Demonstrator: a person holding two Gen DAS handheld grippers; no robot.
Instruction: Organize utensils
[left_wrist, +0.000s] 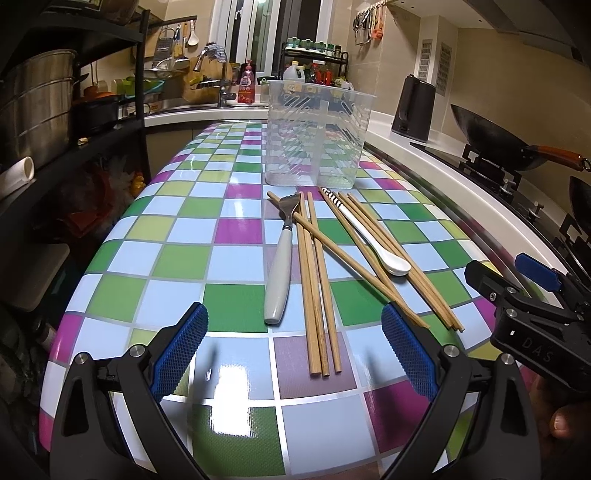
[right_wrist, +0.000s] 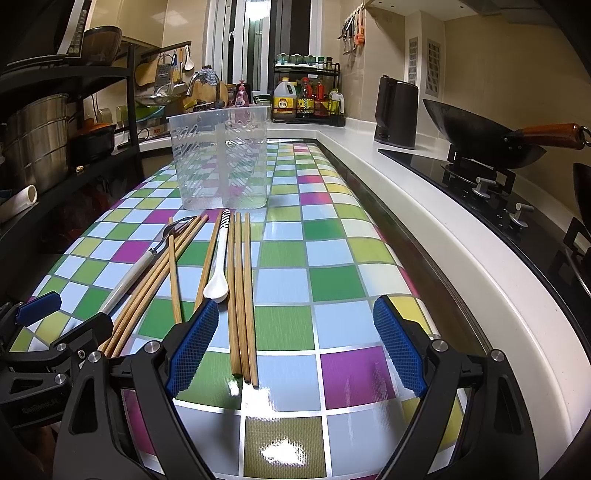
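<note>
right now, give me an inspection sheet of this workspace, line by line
surface: glossy checkered tablecloth, no spills seen
job's things: clear divided utensil holder upright, nothing seen inside; fork, white spoon and wooden chopsticks lie loose in front of it, some chopsticks crossing
clutter: nothing seen on the cloth besides the utensils
grippers: left gripper open, empty, above the cloth; right gripper open, empty
cables: nothing seen
surroundings: wok on stove, dark kettle, bottle rack, sink faucet, pot shelf
</note>
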